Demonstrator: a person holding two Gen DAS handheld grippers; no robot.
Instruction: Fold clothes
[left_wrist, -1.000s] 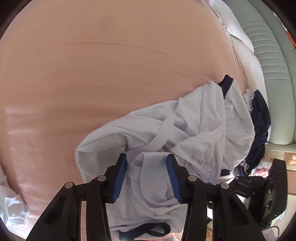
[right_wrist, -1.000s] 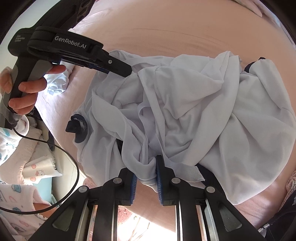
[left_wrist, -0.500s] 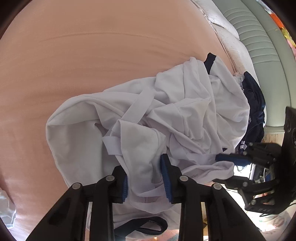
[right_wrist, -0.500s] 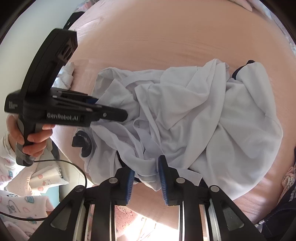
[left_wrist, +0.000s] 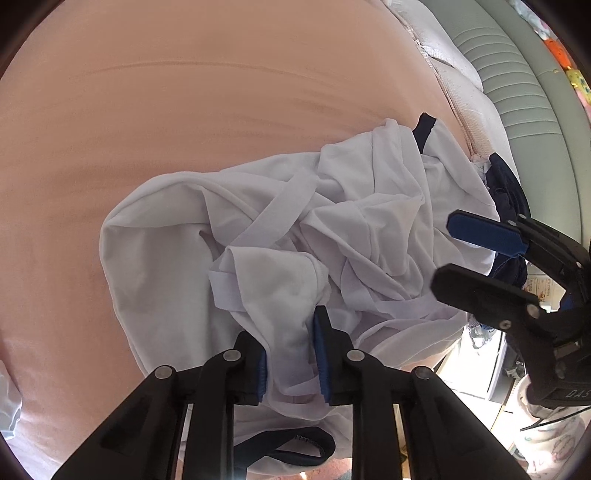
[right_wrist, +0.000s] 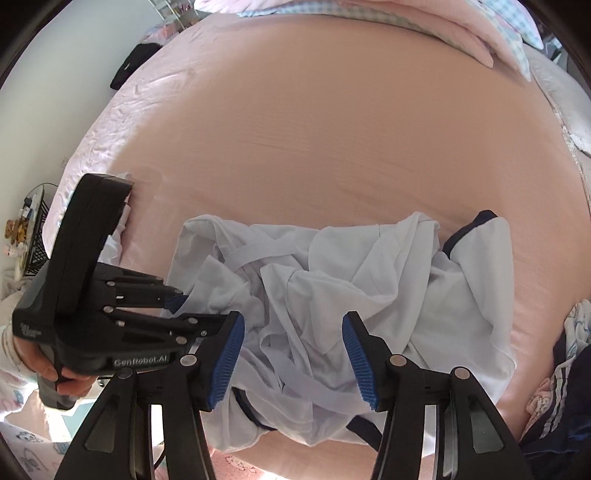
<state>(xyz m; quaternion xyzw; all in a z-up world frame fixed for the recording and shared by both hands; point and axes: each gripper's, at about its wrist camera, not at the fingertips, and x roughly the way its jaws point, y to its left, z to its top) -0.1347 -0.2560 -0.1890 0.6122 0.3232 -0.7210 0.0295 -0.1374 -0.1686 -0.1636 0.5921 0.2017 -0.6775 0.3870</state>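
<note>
The left gripper (left_wrist: 290, 354) is closing on a bunched fold of the white garment (left_wrist: 280, 236); the right gripper (right_wrist: 293, 354) is opening, empty, above it. Crumpled on the pink bed (right_wrist: 314, 129), it looks light, limp; better gripped at a hem

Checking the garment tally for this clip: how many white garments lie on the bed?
2 seen: the crumpled white shirt mid-bed, and a smaller white cloth at the bed's left edge, partly behind the left hand-held gripper. More may be hidden.
</note>
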